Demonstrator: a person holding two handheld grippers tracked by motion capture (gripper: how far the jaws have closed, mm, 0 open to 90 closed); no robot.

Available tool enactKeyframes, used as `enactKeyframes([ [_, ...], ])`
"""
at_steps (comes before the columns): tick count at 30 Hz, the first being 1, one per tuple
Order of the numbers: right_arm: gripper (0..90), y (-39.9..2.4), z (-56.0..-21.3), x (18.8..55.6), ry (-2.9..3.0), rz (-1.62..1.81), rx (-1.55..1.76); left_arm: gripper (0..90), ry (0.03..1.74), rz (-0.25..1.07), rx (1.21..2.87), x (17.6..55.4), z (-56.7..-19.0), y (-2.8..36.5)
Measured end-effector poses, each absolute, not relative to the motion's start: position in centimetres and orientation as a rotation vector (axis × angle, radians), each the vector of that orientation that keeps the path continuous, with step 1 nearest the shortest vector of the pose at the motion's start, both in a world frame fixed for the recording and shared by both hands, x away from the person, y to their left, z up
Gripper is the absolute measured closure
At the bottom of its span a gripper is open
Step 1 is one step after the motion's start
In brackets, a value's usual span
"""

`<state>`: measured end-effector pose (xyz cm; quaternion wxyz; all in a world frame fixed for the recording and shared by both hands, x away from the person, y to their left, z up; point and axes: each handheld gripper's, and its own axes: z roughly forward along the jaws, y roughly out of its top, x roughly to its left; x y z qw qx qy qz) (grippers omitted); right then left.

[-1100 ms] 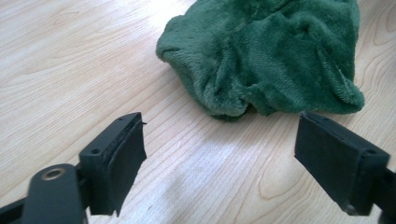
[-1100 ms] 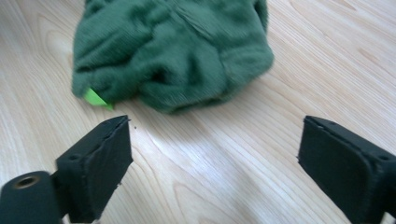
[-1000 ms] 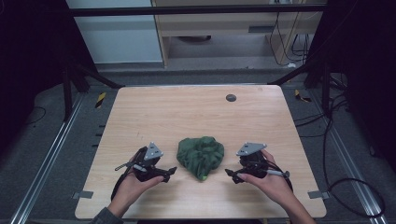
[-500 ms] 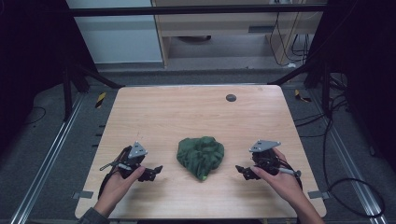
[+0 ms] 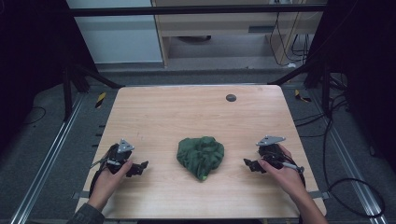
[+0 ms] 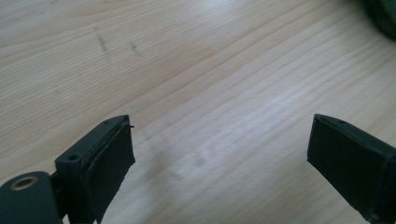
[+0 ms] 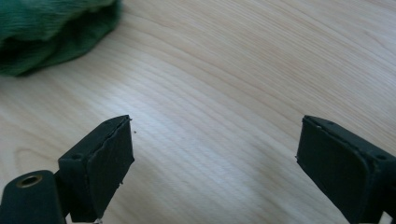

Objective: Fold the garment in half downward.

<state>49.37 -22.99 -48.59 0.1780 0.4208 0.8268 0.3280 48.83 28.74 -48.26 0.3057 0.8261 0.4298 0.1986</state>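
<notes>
Both hands have drawn outward and nearer since the earlier frames, leaving the green cloth point(image 5: 201, 156) lying alone in a crumpled heap on the near middle of the worktop point(image 5: 187, 112). At its left, the left gripper point(image 5: 138, 168) sits well apart from the cloth, jaws spread wide over bare wood. At the right, the right gripper point(image 5: 249, 164) is also clear of the cloth; its jaws have just been closing a little, yet stand wide with nothing between them. A small dark disc point(image 5: 230, 97) lies at the far edge.
</notes>
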Motion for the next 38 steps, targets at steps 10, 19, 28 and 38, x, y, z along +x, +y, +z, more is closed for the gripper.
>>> enactKeyframes([
  [10,10.5,-24.2,-49.4,51.0,2.235,0.904,1.327,6.7,1.223,0.548,2.076,50.8,-49.3,30.2],
  [19,10.3,-24.6,-50.2,52.2,2.162,0.907,1.41,6.7,1.253,0.547,2.039,52.2,-50.2,30.1],
  [28,6.7,-24.3,-50.8,52.5,2.114,0.916,1.443,4.7,1.243,0.559,2.057,52.5,-50.8,29.6],
  [38,0.5,-23.3,-51.2,52.7,2.068,0.883,1.46,0.1,1.259,0.556,2.067,52.7,-50.8,29.6],
])
